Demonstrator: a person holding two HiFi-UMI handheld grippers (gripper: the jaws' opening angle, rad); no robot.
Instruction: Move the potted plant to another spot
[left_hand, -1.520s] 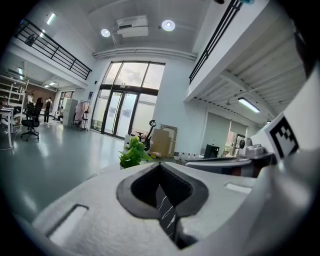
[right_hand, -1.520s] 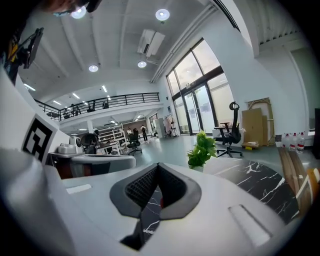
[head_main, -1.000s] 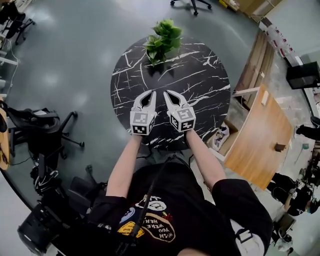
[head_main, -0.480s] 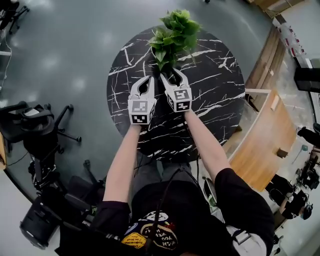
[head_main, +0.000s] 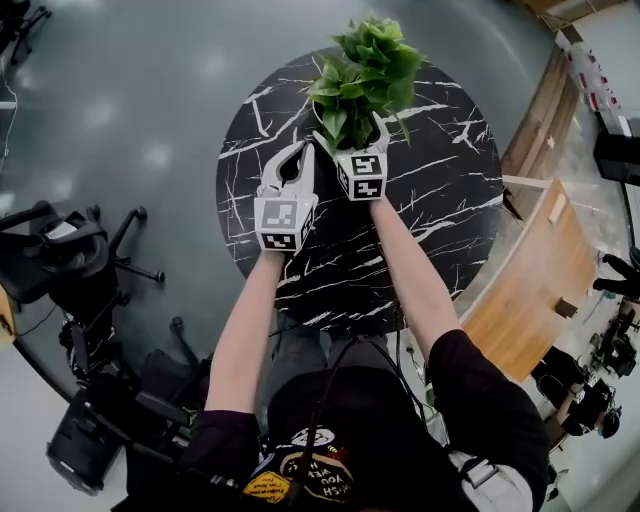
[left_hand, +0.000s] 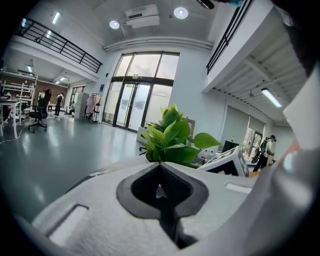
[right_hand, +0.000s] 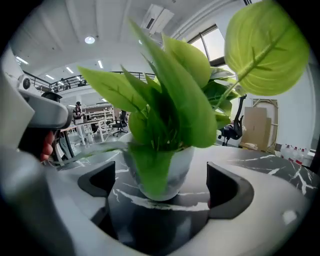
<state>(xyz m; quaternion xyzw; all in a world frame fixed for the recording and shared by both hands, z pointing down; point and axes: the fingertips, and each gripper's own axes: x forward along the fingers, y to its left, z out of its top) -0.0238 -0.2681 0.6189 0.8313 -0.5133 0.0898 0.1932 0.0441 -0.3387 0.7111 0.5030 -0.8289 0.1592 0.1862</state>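
Setting: a round black surface (head_main: 440, 200) with white marble veining, seen from above on a grey floor (head_main: 130, 120).
Potted plant: the potted plant (head_main: 365, 70) stands upright on the far part of the surface, near its edge, with broad green leaves spreading above a pale pot (right_hand: 162, 170).
Right hand-held gripper: the right hand-held gripper (head_main: 350, 135) reaches under the leaves, and its jaws are opening. In the right gripper view the pot sits between the two dark pads (right_hand: 230, 187), with a gap on each side, so nothing is grasped and the gripper is released.
Left hand-held gripper: the left hand-held gripper (head_main: 302, 150) is just beside the right one, on its left and slightly nearer the person. In the left gripper view its jaws are clenched together with nothing between them (left_hand: 161, 172), and the plant shows beyond them.
Arms: both bare forearms stretch forward over the surface, side by side.
Surroundings: a black office chair (head_main: 70, 250) stands on the floor to the left; a wooden panel (head_main: 530, 290) lies to the right of the surface.
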